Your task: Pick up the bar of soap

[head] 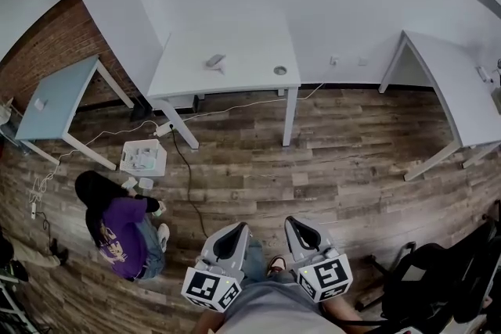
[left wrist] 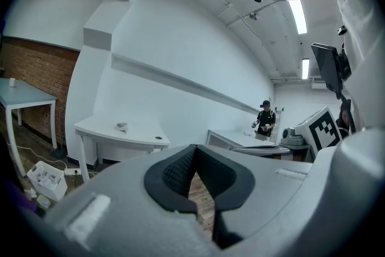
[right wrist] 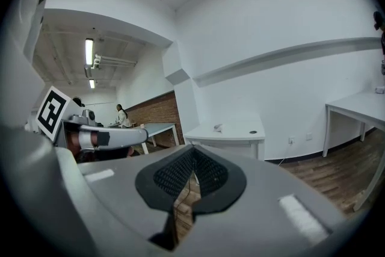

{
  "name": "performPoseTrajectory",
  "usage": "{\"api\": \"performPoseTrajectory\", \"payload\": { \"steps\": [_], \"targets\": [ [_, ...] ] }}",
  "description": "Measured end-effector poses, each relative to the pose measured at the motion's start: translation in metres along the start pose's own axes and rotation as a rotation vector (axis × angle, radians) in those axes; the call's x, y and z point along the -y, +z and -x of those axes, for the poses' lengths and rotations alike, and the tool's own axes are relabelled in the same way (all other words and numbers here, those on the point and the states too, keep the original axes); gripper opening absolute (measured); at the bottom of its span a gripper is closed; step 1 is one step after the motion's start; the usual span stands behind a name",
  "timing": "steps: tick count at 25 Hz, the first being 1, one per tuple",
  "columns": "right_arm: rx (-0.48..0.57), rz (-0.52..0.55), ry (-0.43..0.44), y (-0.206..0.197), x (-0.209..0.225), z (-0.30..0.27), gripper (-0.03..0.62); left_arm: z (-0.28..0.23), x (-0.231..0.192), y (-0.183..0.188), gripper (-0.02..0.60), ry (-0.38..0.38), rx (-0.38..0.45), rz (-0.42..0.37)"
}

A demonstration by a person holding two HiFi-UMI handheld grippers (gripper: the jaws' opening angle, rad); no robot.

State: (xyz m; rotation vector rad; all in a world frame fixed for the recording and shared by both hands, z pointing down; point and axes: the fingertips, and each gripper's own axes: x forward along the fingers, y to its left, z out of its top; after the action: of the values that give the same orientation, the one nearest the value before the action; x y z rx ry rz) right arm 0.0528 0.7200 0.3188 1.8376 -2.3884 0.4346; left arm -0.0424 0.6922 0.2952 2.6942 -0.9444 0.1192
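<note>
Both tongs sat low at bottom centre of the head view. The left gripper (left wrist: 194, 154) had its jaws pressed together with nothing between them, and the right gripper (right wrist: 192, 156) was the same. The bar of soap (head: 215, 60) was, as best I could judge, the small pale item on the white table (head: 243, 51) in the upper middle, well apart from both grippers and too small to confirm. I read the step in hand as the approach. That meant walking up to the table, stepping over the cable (head: 186, 172) on the floor, and opening one gripper before descending. The jaws should go across the bar's narrow sides and close gently, since soap probably slips. Containers: at left of frame a white crate (head: 125, 159) stood on the floor near a crouching person (head: 121, 231). It held several small pale items I couldn't identify. The round thing (head: 280, 70) right of the soap might have been a dish or a hole; couldn't tell.
</note>
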Motion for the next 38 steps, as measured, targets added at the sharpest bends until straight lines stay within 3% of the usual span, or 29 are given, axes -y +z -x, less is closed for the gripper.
{"api": "performPoseTrajectory", "payload": {
  "steps": [10,20,29,38],
  "targets": [
    [0.001,0.017,-0.004,0.017,0.019,-0.05,0.003,-0.04,-0.037,0.022,0.002,-0.017,0.021,-0.004],
    [-0.014,0.024,-0.008,0.042,0.028,-0.138,0.003,-0.084,-0.111,0.052,0.002,-0.03,0.023,0.002],
    [0.0,0.053,-0.007,0.069,0.008,-0.222,0.003,-0.103,-0.19,0.073,0.002,-0.025,0.027,0.0],
    [0.007,0.082,-0.018,0.088,-0.006,-0.265,0.003,-0.117,-0.227,0.098,0.002,-0.051,0.065,-0.027]
  ]
}}
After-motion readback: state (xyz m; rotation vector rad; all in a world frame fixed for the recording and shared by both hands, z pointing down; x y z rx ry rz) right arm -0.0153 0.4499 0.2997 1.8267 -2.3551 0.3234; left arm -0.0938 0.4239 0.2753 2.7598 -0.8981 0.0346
